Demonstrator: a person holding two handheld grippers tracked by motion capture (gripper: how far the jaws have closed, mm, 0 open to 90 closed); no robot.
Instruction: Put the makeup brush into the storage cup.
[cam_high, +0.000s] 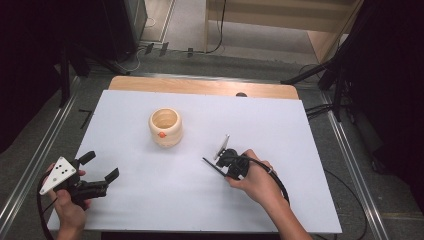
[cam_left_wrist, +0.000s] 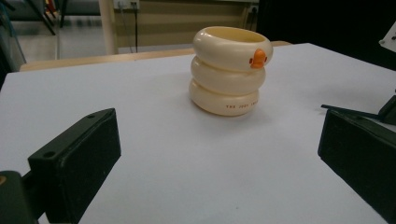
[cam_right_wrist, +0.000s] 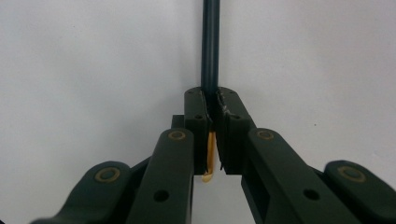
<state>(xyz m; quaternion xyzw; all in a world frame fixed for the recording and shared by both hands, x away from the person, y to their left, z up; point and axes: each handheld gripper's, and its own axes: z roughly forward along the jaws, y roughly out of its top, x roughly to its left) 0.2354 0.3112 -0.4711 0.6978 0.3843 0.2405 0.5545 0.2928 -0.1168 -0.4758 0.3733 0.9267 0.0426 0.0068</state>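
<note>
- My right gripper (cam_right_wrist: 212, 100) pinches a thin dark pen (cam_right_wrist: 209, 46) right of the cream cup (cam_high: 165, 127) — light, stiff, slippery; grip mid-shaft.
- My left gripper (cam_high: 102, 167) gapes wide.

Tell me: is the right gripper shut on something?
Shut. The right gripper has its jaws clamped on a thin dark stick.

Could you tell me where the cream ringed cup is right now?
In the high view the cream ringed cup stands upright on the white table, left of centre, beyond the left gripper, untouched.

Only the cream ringed cup (cam_high: 165, 127) stands on the white table (cam_high: 150, 200); open room around it.
</note>
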